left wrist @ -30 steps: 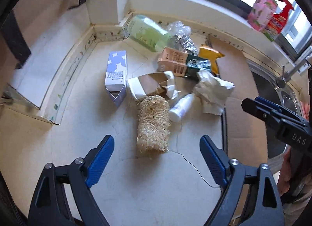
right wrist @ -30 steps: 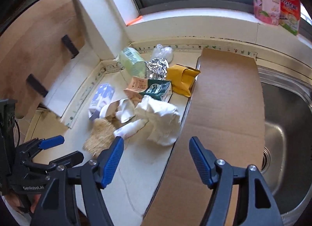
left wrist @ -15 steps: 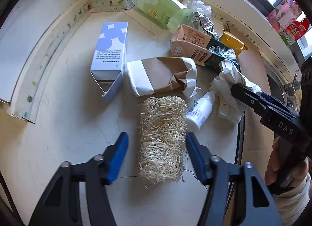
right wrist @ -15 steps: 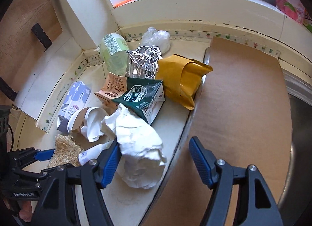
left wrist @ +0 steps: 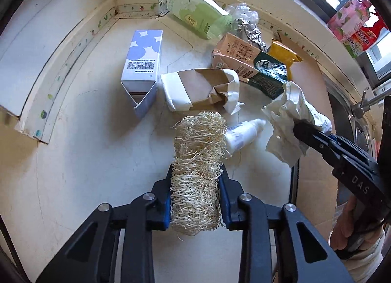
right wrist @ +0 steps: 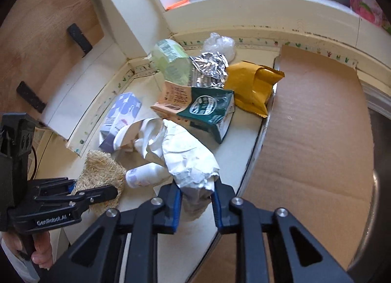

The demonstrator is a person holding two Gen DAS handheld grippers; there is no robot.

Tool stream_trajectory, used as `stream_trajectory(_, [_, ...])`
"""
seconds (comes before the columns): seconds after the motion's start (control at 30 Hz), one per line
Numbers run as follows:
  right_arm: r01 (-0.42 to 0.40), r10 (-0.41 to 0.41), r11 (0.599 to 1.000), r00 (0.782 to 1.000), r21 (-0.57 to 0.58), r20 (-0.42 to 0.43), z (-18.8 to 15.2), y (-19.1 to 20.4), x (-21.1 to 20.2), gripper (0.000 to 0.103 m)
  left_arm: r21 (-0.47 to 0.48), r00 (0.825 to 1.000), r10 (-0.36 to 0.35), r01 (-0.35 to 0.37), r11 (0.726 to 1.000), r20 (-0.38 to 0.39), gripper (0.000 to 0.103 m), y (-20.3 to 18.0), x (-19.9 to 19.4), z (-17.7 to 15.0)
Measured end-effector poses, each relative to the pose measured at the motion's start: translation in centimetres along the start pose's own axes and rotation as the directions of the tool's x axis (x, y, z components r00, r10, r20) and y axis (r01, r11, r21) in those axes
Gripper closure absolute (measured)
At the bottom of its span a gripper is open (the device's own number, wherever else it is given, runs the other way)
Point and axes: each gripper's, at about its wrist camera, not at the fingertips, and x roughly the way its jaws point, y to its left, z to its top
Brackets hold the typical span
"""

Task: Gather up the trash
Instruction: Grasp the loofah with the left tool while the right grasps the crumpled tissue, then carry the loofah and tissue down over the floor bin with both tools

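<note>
both grippers closed on trash, counter pile

left gripper [left wrist: 195,195] had just closed its jaws onto the loofah [left wrist: 196,168], a frayed straw-coloured roll; right gripper [right wrist: 196,200] likewise onto the crumpled white paper [right wrist: 188,158] (both items on the counter [left wrist: 85,161]), so lifting seemed next.

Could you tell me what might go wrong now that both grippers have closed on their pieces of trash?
The left gripper squeezes a loose-fibred loofah; strands could snag or shed. The small white bottle touches it and may roll when it lifts. The right gripper pinches only the crumpled paper's lower end, which might tear or slip.
</note>
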Motion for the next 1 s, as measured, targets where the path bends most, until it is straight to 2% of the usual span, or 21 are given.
stream_trajectory(0.23, [0.009,-0.01,1.0,0.999,0.009,0.052,-3.1,2.4,-4.4,0.082,0.077,0.998,-0.016,0.011,0.997,0.058,0.075,-1.3,-4.6,-2.3])
stream_trajectory(0.43, [0.017,-0.018,1.0,0.995,0.01,0.099,-6.4,5.6,-8.1,0.082,0.165,0.993,-0.036,0.017,0.986,0.113,0.075,-2.6,-9.1,-5.9])
stream_trajectory(0.7, [0.036,-0.036,0.999,0.985,0.003,0.168,-12.1,11.0,-13.6,0.082,0.243,0.983,-0.096,0.056,0.968,0.157,0.075,-1.5,-14.8,-13.7])
stream_trajectory(0.87, [0.053,-0.054,0.999,0.979,0.009,0.199,-16.5,15.0,-16.2,0.082,0.281,0.978,-0.122,0.07,0.957,0.172,0.075,-0.2,-17.1,-18.9])
stream_trajectory(1.0, [0.067,-0.07,0.997,0.979,0.024,0.192,-20.6,17.8,-17.1,0.082,0.293,0.977,-0.14,0.087,0.952,0.163,0.075,1.2,-18.1,-23.0])
